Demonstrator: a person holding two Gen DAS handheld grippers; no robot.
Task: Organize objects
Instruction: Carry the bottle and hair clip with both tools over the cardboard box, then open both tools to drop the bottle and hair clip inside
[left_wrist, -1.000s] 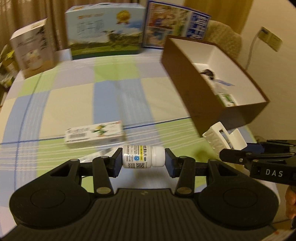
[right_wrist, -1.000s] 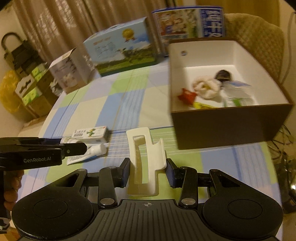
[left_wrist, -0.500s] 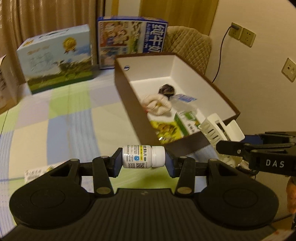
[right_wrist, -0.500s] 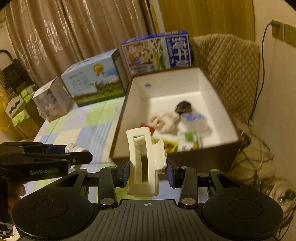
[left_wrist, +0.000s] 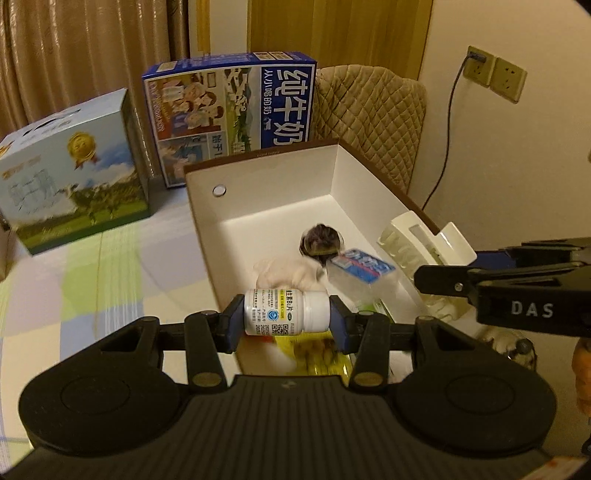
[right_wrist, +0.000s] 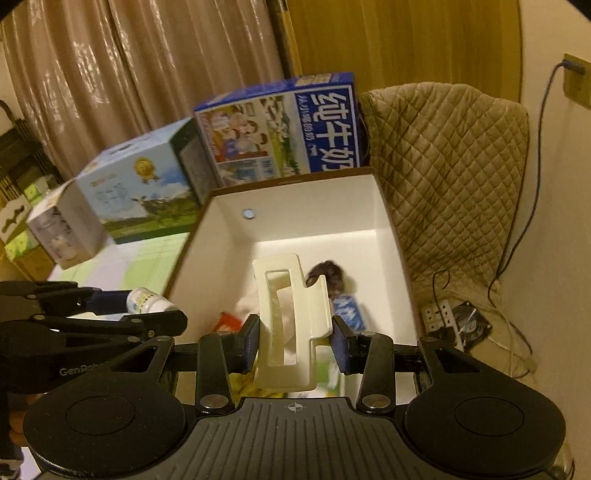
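My left gripper (left_wrist: 286, 314) is shut on a small white pill bottle (left_wrist: 286, 312), held sideways over the near left corner of the brown box (left_wrist: 258, 206) with white inside. My right gripper (right_wrist: 293, 339) is shut on a cream plastic hair claw clip (right_wrist: 291, 328), which hangs over the box's (right_wrist: 310, 214) near part. The clip (left_wrist: 413, 240) and the right gripper's arm show at the right of the left wrist view; the bottle (right_wrist: 149, 300) shows at the left of the right wrist view. Inside the box lie a dark round thing (left_wrist: 319, 240), a blue-labelled clear packet (left_wrist: 360, 267), a pale soft item (left_wrist: 288, 271) and yellow and green packs.
Behind the box stands a blue milk carton box (left_wrist: 232, 114), to its left a light blue carton (left_wrist: 70, 173) and a white one (right_wrist: 62, 229) on the checked tablecloth (left_wrist: 92, 280). A quilted chair (right_wrist: 443, 155) and a wall with sockets and cables lie to the right.
Both grippers have swung from above the tablecloth to above the brown box, each keeping its hold. The toothpaste box and tube on the cloth have left view.
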